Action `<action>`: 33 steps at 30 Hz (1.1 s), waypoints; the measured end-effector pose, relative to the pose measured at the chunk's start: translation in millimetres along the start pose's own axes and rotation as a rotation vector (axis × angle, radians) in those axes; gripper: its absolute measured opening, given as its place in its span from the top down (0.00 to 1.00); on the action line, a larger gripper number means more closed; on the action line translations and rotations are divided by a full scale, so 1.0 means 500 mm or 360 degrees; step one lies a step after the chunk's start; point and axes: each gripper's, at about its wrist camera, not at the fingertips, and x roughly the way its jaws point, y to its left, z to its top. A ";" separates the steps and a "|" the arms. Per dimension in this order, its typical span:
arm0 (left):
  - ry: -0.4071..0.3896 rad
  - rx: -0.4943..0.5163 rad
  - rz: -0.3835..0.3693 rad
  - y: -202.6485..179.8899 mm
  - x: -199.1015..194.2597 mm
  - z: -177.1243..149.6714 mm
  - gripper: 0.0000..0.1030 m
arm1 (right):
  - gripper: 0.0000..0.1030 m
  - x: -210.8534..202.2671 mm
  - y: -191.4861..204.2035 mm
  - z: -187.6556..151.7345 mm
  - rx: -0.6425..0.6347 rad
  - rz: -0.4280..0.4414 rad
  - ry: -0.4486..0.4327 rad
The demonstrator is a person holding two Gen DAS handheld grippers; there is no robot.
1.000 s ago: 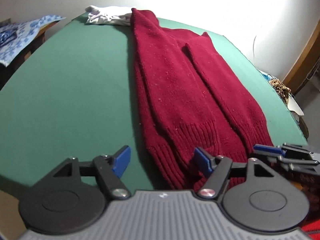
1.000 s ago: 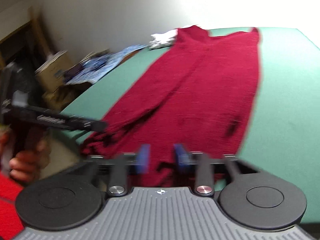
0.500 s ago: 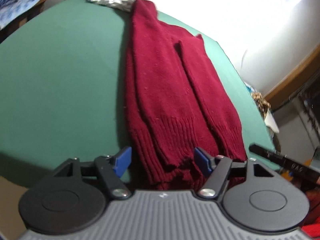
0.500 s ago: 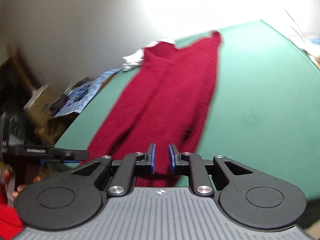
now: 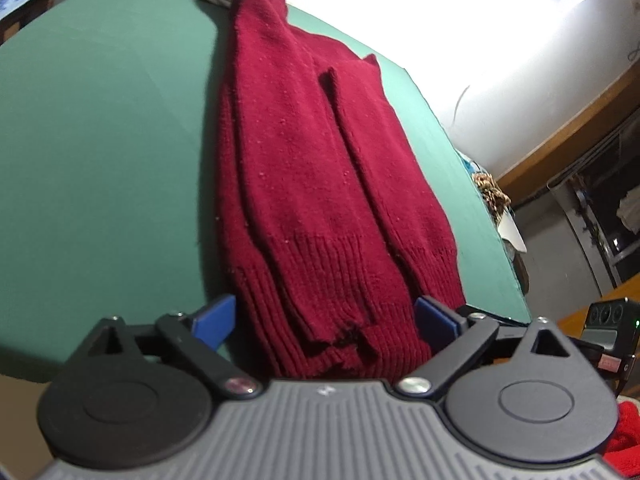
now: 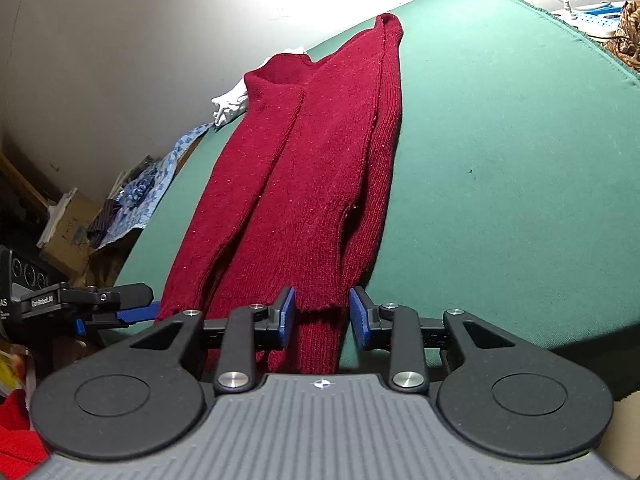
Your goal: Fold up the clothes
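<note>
While the red sweater (image 5: 320, 184) runs lengthwise away across the green table (image 5: 100, 140), both grippers sit at its near hem: the left gripper (image 5: 326, 320) has just spread wide, the right gripper (image 6: 322, 316) has just been parting (neither pinches cloth).

text: "GenRobot.AI" | on: left gripper (image 6: 116, 314) side bar | other text: unreadable

I'm working in what looks like a lived-in room of a home, used partly for storage. A table (image 6: 500, 128) under green cloth fills my view. At nine o'clock in the right camera sit a cardboard box (image 6: 66, 226) and a heap of blue patterned fabric (image 6: 160, 176) against a plain wall (image 6: 100, 40). At three o'clock in the left camera there's wooden trim (image 5: 568, 120) and a cluttered shelf (image 5: 604, 216).
</note>
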 end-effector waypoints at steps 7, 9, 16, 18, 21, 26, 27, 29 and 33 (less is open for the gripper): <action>-0.0013 -0.0010 -0.0121 0.014 0.016 0.011 0.04 | 0.68 0.033 0.008 0.000 0.0134 0.0075 -0.0012; -0.0011 0.0005 -0.0111 0.018 0.012 0.011 0.15 | 0.69 0.034 0.008 -0.002 0.0176 0.0078 -0.0021; -0.0007 -0.0140 -0.0185 0.082 0.007 0.019 0.70 | 0.85 0.025 -0.007 -0.013 0.0330 0.0071 -0.0032; 0.0010 -0.0166 -0.0188 0.097 0.016 0.022 0.89 | 0.85 0.027 -0.005 -0.013 0.0325 0.0072 -0.0036; 0.0035 -0.0154 -0.0201 0.099 0.019 0.028 0.91 | 0.87 0.027 -0.005 -0.010 0.0355 0.0060 -0.0020; 0.0060 -0.0077 -0.0149 0.079 0.004 0.046 0.95 | 0.86 0.017 -0.016 0.004 0.0523 0.0075 0.0029; 0.0055 -0.0083 -0.0151 0.081 -0.002 0.052 0.96 | 0.86 0.014 -0.018 0.008 0.0547 0.0098 0.0030; 0.0026 -0.0101 -0.0168 0.079 -0.012 0.073 0.96 | 0.87 0.007 -0.022 0.022 0.0603 0.0173 0.0013; -0.0120 -0.0098 -0.0170 0.058 -0.032 0.136 0.99 | 0.87 0.001 -0.032 0.075 0.0686 0.0327 -0.0064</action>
